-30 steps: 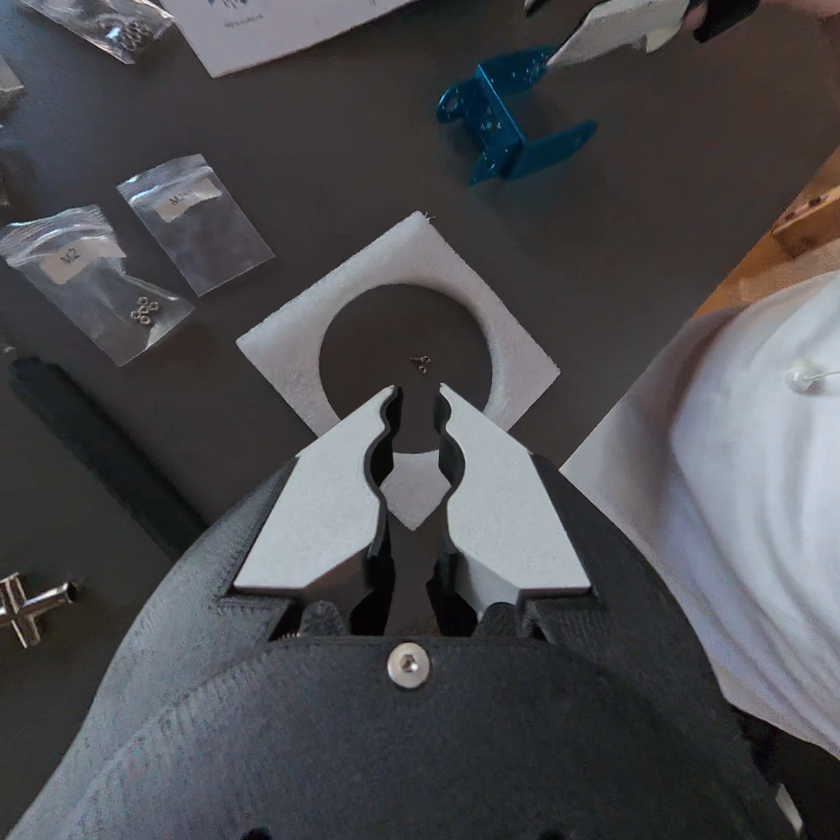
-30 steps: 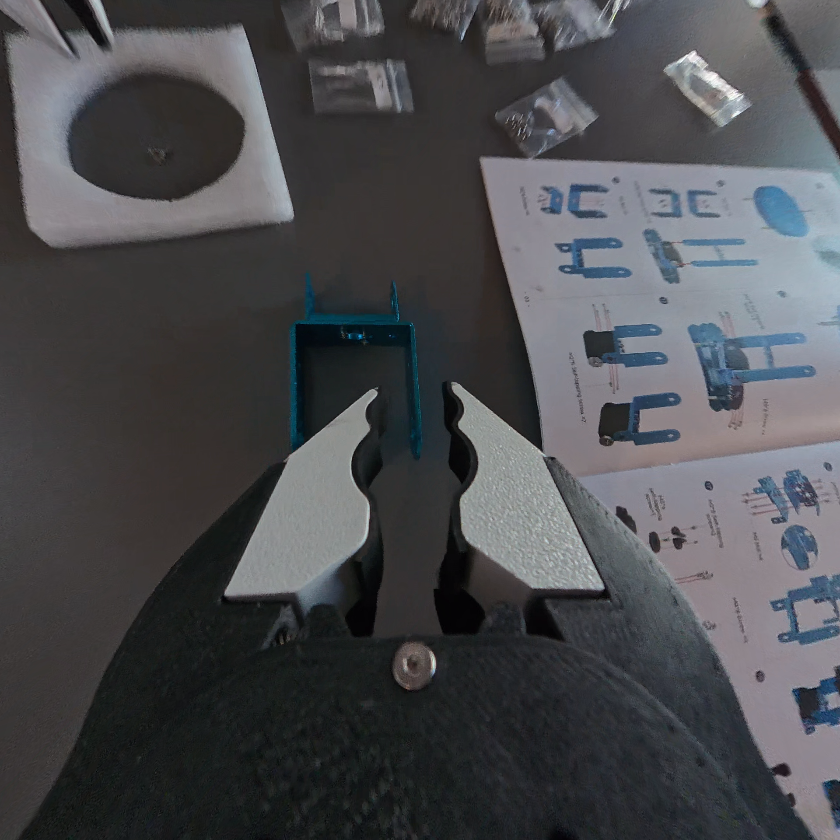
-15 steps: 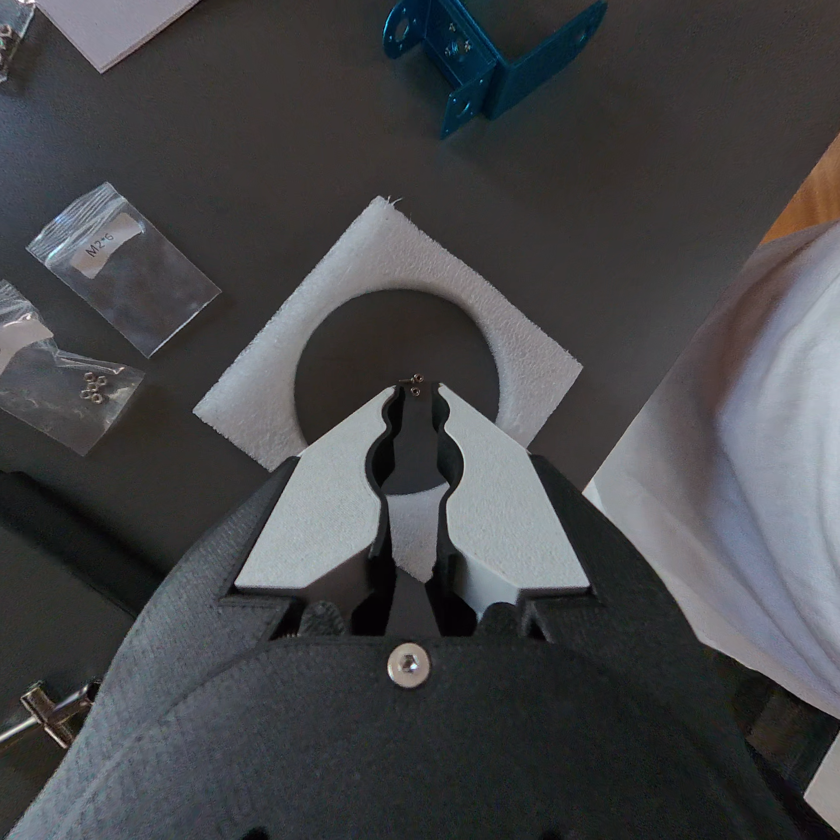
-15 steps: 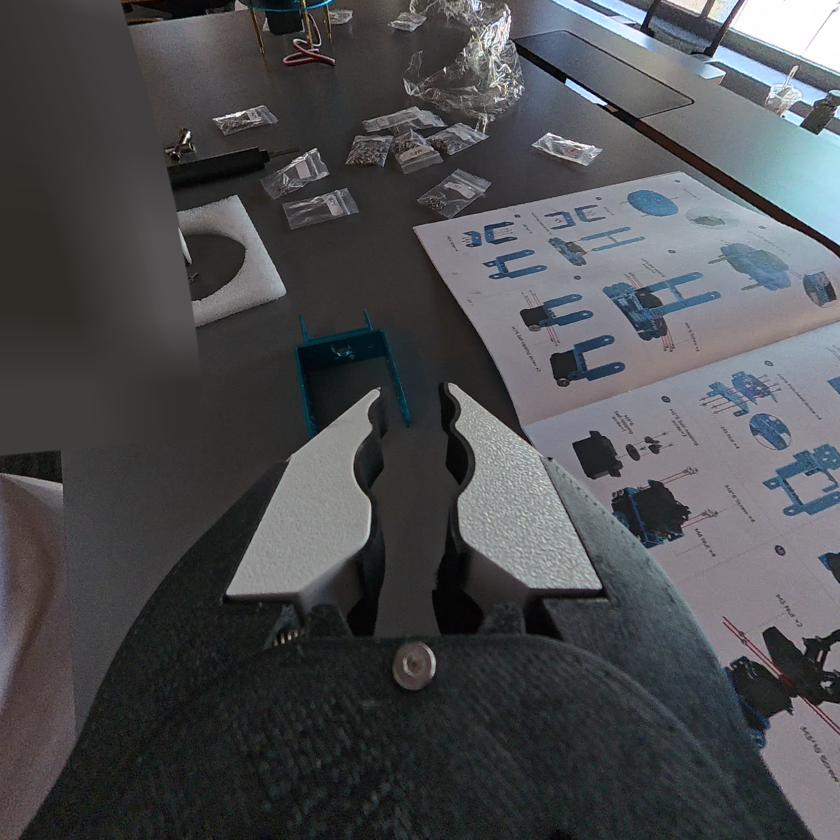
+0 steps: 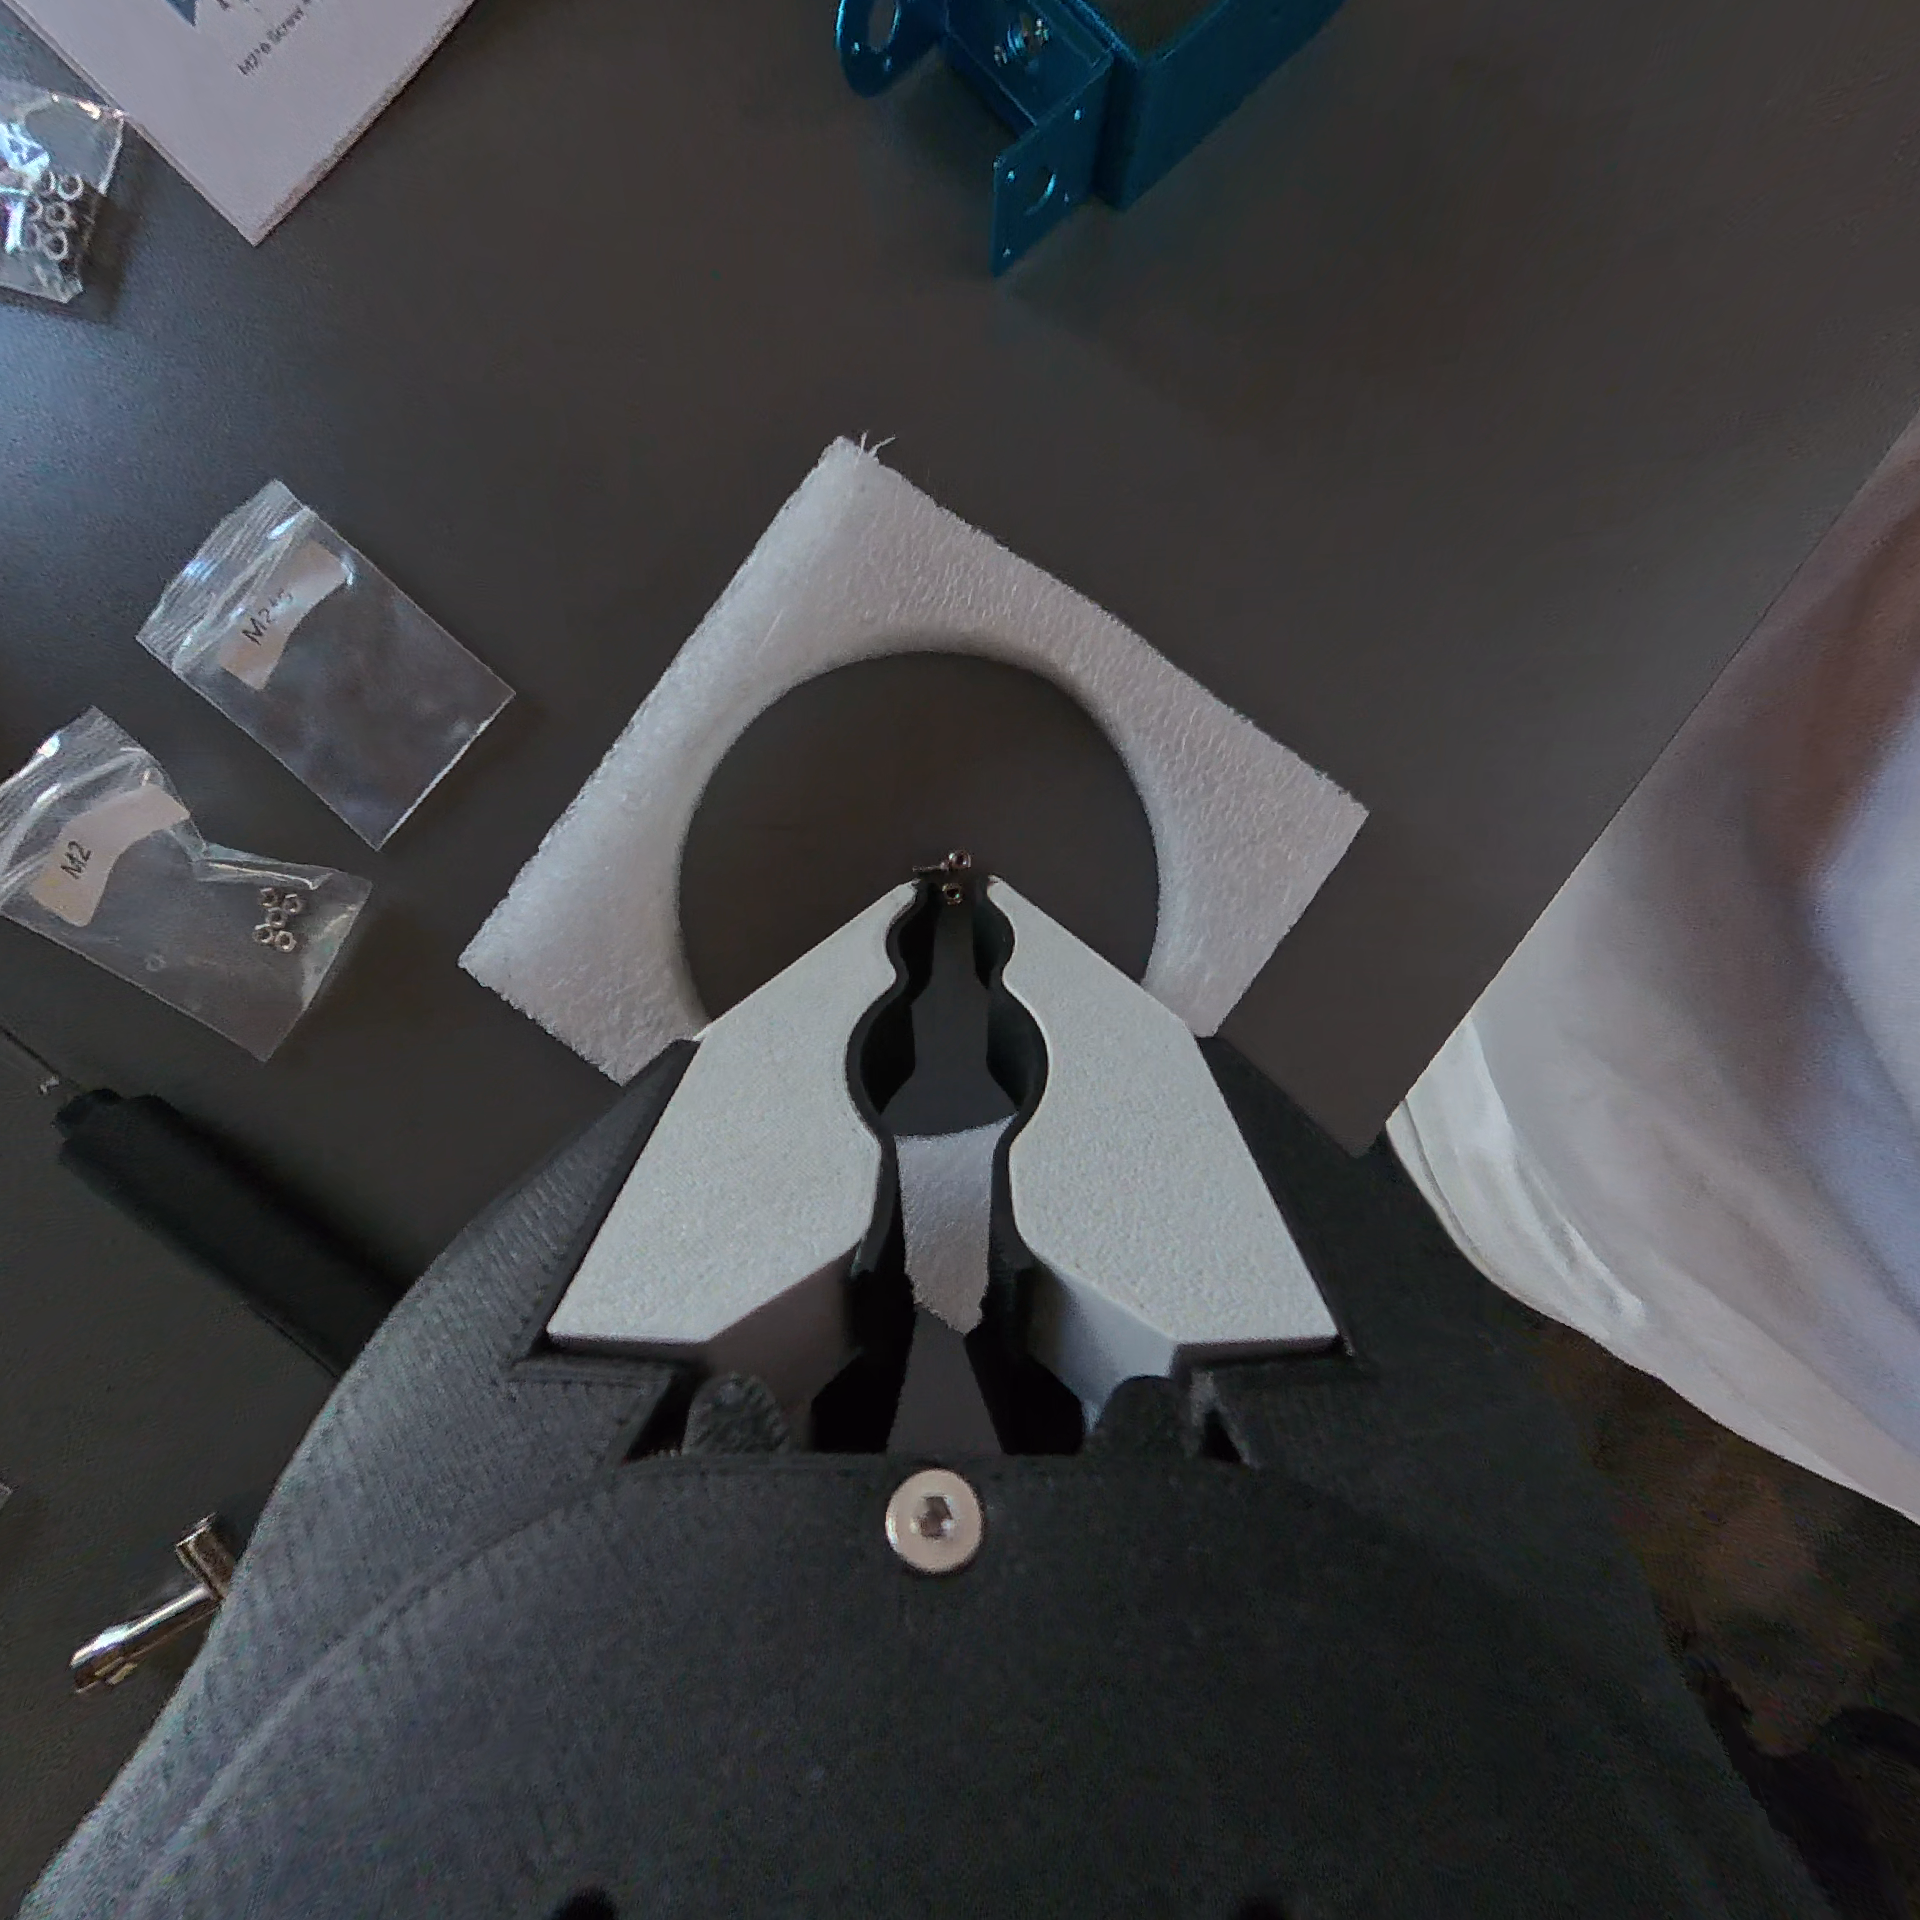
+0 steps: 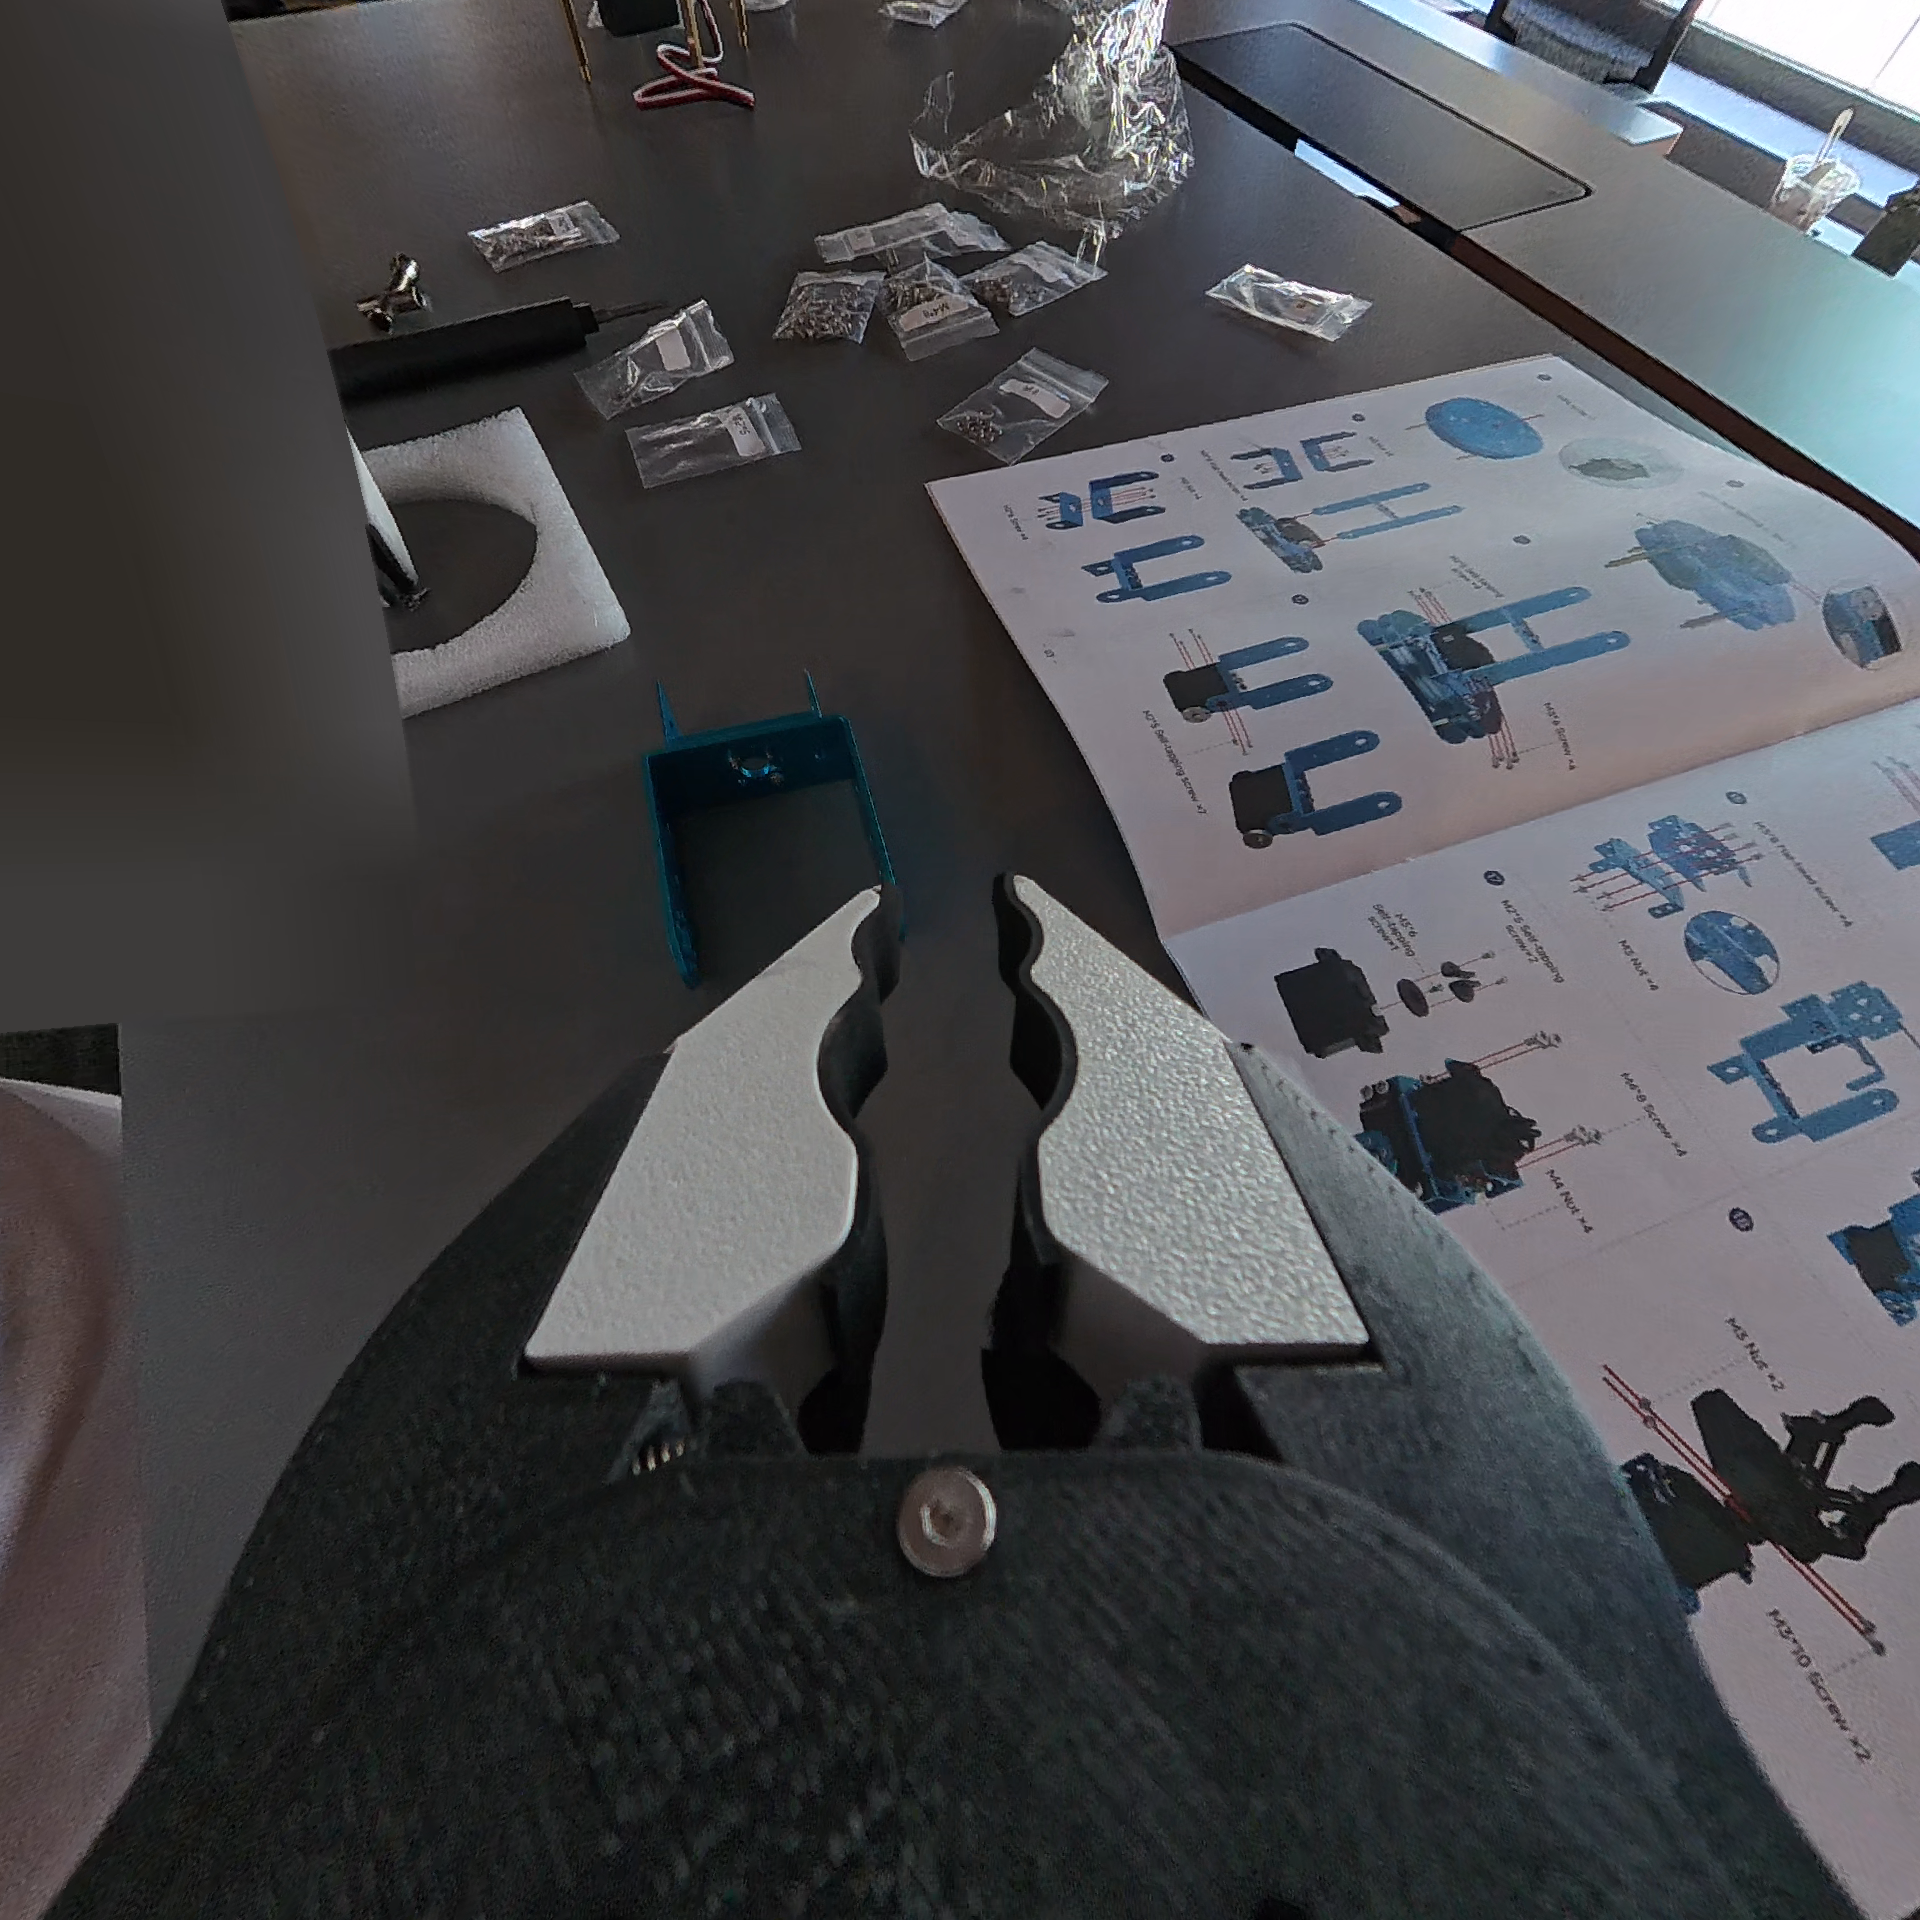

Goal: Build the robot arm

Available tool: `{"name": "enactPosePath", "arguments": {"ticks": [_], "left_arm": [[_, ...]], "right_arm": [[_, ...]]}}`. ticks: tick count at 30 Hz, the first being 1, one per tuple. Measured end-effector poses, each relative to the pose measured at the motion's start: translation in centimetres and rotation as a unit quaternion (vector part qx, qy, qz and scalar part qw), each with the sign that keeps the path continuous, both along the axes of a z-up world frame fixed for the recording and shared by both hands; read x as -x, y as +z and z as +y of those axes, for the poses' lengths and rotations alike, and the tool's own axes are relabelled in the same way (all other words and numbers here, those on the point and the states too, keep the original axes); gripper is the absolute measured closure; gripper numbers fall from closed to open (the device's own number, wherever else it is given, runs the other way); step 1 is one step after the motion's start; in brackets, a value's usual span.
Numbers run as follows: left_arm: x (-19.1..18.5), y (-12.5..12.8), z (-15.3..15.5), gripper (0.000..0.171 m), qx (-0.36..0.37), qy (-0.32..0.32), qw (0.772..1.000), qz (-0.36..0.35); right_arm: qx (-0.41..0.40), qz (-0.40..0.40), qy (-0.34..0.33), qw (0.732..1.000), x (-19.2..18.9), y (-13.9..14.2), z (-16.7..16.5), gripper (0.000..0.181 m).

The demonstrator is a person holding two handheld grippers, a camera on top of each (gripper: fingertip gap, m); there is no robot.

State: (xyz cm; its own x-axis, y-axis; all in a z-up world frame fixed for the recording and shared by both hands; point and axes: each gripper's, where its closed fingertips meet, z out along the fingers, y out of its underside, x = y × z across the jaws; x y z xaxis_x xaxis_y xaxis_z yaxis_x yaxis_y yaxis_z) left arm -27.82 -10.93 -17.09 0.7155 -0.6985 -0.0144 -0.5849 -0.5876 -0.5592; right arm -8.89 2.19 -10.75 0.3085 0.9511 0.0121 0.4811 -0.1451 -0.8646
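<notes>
While my left gripper (image 5: pixel 951 891) points down into the round hole of the square white foam pad (image 5: pixel 1049 613) on the dark grey desk (image 5: pixel 644 395), its pale fingertips are drawn almost together around a tiny metal screw (image 5: pixel 953 890); whether they truly clamp it I cannot tell, and a second tiny screw (image 5: pixel 948 861) lies just beyond the tips. Left of the pad lie two small clear plastic bags (image 5: pixel 322 660), one holding a few small nuts (image 5: pixel 278 920), with a black cylindrical tool handle (image 5: pixel 208 1205) and a silvery cross-shaped wrench (image 5: pixel 156 1621) nearer me. Beyond the pad sits a blue metal U-shaped bracket (image 5: pixel 1081 114), and a corner of a white printed booklet (image 5: pixel 260 94) shows at the top left. My right gripper (image 6: pixel 940 899) hovers over the desk with its jaws spread and nothing between them; the near leg ends of the bracket (image 6: pixel 748 821) lie just ahead of its left finger. To its right the booklet (image 6: pixel 1455 727) lies open, and more clear bags (image 6: pixel 904 296) lie farther off
</notes>
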Motion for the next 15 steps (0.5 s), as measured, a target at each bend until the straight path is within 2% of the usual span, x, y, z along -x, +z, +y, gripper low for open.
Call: {"name": "enactPosePath", "arguments": {"ticks": [11, 15], "left_arm": [[0.62, -0.03, 0.24, 0.17, -0.028, -0.001, 0.999, 0.041], [0.89, 0.31, 0.37, 0.171, -0.03, 0.008, 0.999, 0.032]], "right_arm": [[0.009, 0.005, -0.006, 1.0, -0.74, -0.4, 0.43, 0.166], [0.009, 0.002, -0.007, 1.0, -0.9, -0.55, 0.51, 0.166]]}}
